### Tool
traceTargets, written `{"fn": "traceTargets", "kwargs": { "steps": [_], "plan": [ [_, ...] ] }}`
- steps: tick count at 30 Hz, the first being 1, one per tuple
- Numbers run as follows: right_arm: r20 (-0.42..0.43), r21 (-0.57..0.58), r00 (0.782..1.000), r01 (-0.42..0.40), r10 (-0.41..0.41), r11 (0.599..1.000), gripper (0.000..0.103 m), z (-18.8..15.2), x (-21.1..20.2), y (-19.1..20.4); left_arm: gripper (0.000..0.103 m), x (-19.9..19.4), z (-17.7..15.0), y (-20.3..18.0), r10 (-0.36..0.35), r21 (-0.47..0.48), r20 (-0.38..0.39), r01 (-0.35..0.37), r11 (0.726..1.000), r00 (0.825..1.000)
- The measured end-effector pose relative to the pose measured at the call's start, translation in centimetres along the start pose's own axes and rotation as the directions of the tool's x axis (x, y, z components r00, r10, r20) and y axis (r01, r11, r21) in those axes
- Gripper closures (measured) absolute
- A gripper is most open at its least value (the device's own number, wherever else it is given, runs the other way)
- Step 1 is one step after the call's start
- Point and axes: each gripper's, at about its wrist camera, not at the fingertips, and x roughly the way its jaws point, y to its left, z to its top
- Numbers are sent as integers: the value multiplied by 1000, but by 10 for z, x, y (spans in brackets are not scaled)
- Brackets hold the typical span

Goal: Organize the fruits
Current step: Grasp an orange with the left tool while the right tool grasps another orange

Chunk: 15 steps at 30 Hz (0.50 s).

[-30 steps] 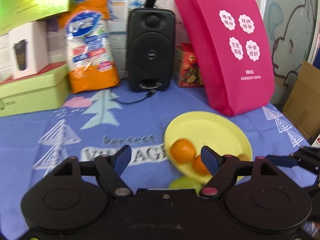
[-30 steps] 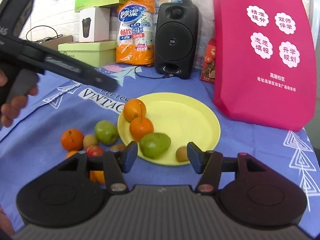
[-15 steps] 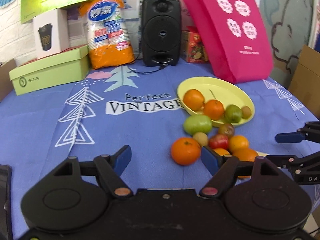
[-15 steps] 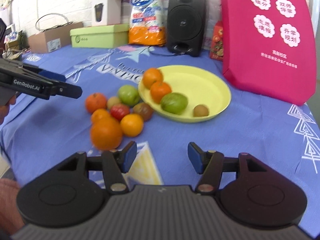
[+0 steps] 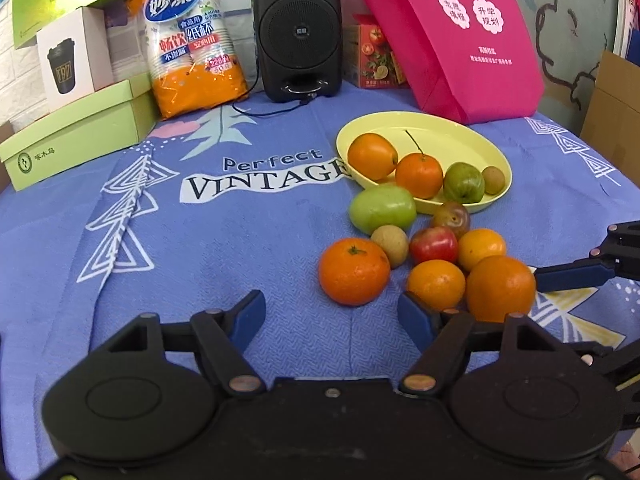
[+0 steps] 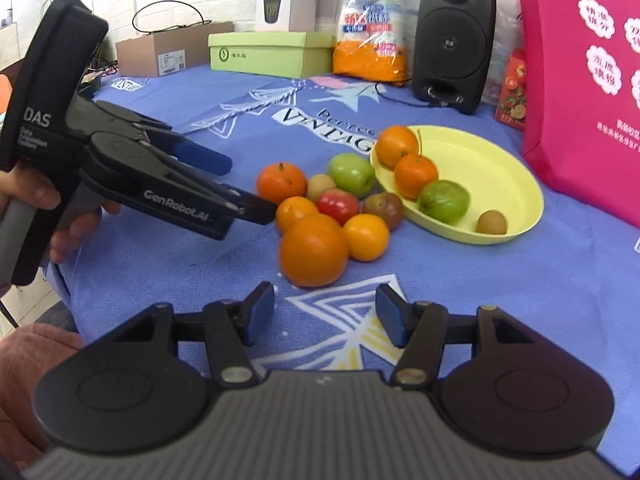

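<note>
A yellow plate [image 5: 452,132] [image 6: 500,168] holds two oranges, a green fruit [image 5: 464,182] and a small brown fruit [image 6: 492,222]. A cluster of loose fruit lies on the blue cloth before it: a big orange [image 6: 314,250] [image 5: 500,288], a tangerine [image 5: 354,271], a green apple [image 5: 382,208], a red apple [image 6: 338,206] and several others. My left gripper [image 5: 332,316] is open and empty, just short of the tangerine. My right gripper [image 6: 325,314] is open and empty, just short of the big orange.
At the back stand a black speaker [image 5: 298,30], a pink bag [image 5: 460,32], an orange cup pack [image 5: 192,40], a green box [image 5: 80,132] and a white box [image 5: 72,60]. A cardboard box [image 6: 168,50] sits far left. The table edge is at right.
Both grippers have pulled back from the plate toward the near table edge and stayed open. The loose fruit cluster has come into view in front of them.
</note>
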Motion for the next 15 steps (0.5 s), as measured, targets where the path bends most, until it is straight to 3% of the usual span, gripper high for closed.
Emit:
{"fn": "traceTargets", "kwargs": {
  "steps": [10,13,15],
  "plan": [
    [8,-2,1000,-1,1,1000,47,9,15,2,31,22,12,7,-12,-26,-1,12,1000,1000],
    [11,0,1000,-1,1,1000,47,11,20,3,41,26,15,8,-35,-35,0,35,999,999],
    [12,6,1000,-1,1,1000,48,12,22,3,54,26,15,7,-66,-33,5,66,997,998]
  ]
}}
